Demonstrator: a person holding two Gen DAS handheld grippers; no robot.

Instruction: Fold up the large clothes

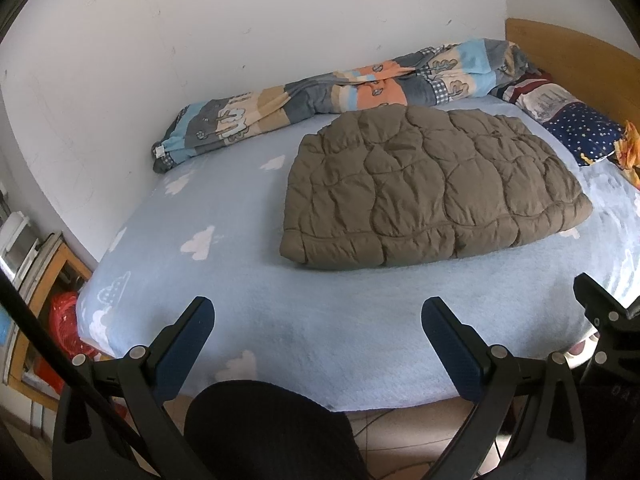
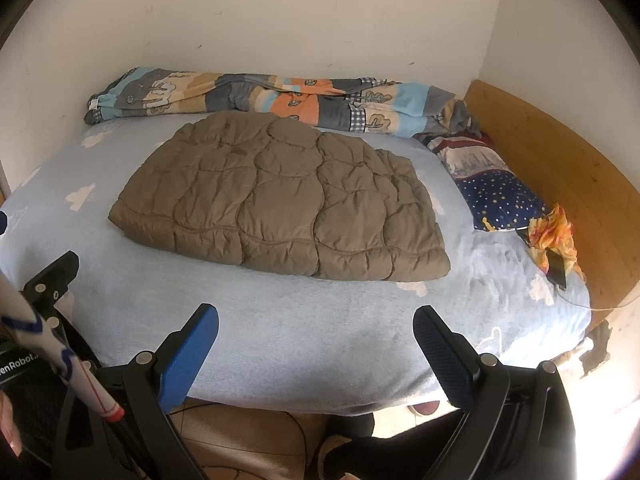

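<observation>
left gripper (image 1: 318,318): jaws wide apart, nothing between them. Hangs over the near edge of the bed, well short of the garment.
right gripper (image 2: 316,326): jaws wide apart too, holding nothing. Same standoff at the near edge, beside the left one.
quilted jacket (image 1: 432,188): olive-brown, puffy, lies folded into a flat rough rectangle mid-bed; in the right view (image 2: 280,200) its near edge sits well apart from both grippers. Untouched by either.
bed sheet (image 1: 280,320): light blue with white cloud print, covers the mattress; the jacket rests directly on it.
rolled blanket (image 1: 320,96): striped blue/orange/grey, bunched along the wall behind the jacket, just beside its far edge.
pillow (image 2: 492,188): navy with stars plus a printed panel, at the headboard end, right of the jacket, apart from it.
headboard (image 2: 560,168): wood, right end of the bed.
orange cloth (image 2: 554,236): crumpled, beside the pillow's near corner; a dark phone-like item lies against it.
floor: tile below the bed edge, person's dark-clad legs in the lower frame.
</observation>
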